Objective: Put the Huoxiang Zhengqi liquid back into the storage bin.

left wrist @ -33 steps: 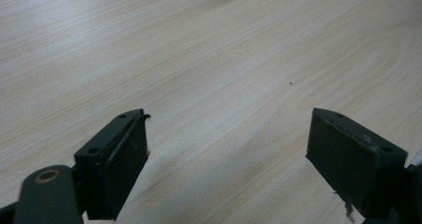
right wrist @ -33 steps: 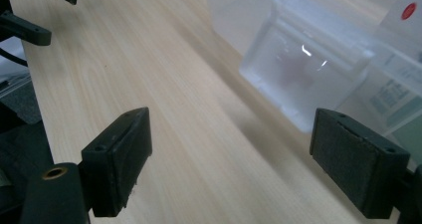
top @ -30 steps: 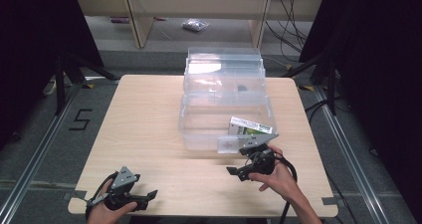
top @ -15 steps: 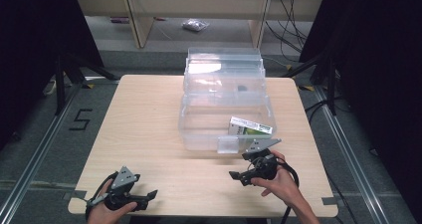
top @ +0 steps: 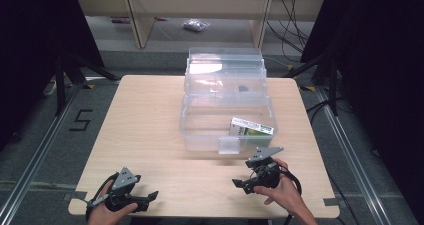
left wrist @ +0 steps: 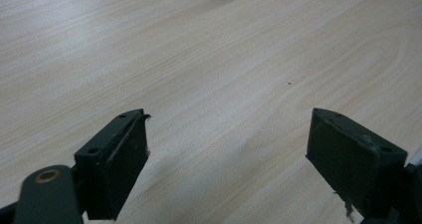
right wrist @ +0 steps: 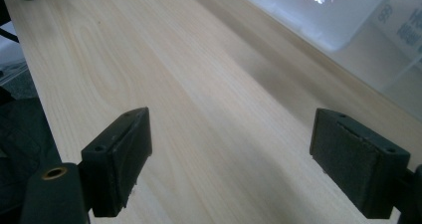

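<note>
One clear plastic box (top: 227, 117) sits open at the centre of the counter (top: 145, 120), holding one green-and-white carton (top: 251, 128) in its lower right corner. Two claws, left claw (top: 145, 199) and right claw (top: 241, 184), rest near the bottom edge, jaws wide and empty.

Wooden table (top: 150, 130) w/ pale grain, bare across its left half. Behind it – a light wood shelf unit (top: 135, 15) on the grey floor (top: 30, 155), w/ a small clear bag (top: 196, 25) lying under it (contents too small to tell). Black "5" mark (top: 81, 120) on floor left of table – dark cables (top: 292, 10) at back right.
</note>
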`<act>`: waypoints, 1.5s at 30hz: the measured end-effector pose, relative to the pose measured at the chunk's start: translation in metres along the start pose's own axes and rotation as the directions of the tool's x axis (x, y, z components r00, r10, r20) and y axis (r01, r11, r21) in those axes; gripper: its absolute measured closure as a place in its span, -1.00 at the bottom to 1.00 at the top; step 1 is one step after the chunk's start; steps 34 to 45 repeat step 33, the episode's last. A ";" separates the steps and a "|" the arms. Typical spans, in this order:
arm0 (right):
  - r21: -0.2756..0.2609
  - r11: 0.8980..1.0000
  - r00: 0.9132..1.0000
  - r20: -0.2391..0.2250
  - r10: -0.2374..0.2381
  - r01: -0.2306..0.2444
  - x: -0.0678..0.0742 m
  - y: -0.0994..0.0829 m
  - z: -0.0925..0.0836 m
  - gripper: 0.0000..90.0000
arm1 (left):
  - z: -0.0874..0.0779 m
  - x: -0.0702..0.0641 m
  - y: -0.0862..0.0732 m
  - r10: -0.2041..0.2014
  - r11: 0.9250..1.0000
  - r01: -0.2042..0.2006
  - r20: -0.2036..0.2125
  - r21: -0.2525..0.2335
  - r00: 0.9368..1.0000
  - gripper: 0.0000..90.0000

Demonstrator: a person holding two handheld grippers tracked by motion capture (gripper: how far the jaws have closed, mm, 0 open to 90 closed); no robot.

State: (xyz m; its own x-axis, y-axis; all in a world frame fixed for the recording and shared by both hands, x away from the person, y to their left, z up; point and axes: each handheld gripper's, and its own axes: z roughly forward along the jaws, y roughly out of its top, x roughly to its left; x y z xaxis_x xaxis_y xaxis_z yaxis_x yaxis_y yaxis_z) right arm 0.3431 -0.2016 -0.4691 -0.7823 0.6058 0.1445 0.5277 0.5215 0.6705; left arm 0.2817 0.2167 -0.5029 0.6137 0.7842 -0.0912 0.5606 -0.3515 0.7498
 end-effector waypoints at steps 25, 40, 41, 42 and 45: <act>0.037 0.999 0.999 0.035 0.016 -0.017 0.006 -0.023 -0.004 -0.62 | 0.001 0.000 0.000 0.005 1.000 -0.005 0.001 -0.001 1.000 -0.65; 0.028 0.999 0.999 0.033 0.043 -0.044 0.007 -0.025 -0.002 -0.62 | 0.000 0.000 0.000 0.002 1.000 -0.002 0.005 0.005 1.000 -0.65; 0.028 0.999 0.999 0.033 0.043 -0.044 0.007 -0.025 -0.002 -0.62 | 0.000 0.000 0.000 0.002 1.000 -0.002 0.005 0.005 1.000 -0.65; 0.028 0.999 0.999 0.033 0.043 -0.044 0.007 -0.025 -0.002 -0.62 | 0.000 0.000 0.000 0.002 1.000 -0.002 0.005 0.005 1.000 -0.65; 0.028 0.999 0.999 0.033 0.043 -0.044 0.007 -0.025 -0.002 -0.62 | 0.000 0.000 0.000 0.002 1.000 -0.002 0.005 0.005 1.000 -0.65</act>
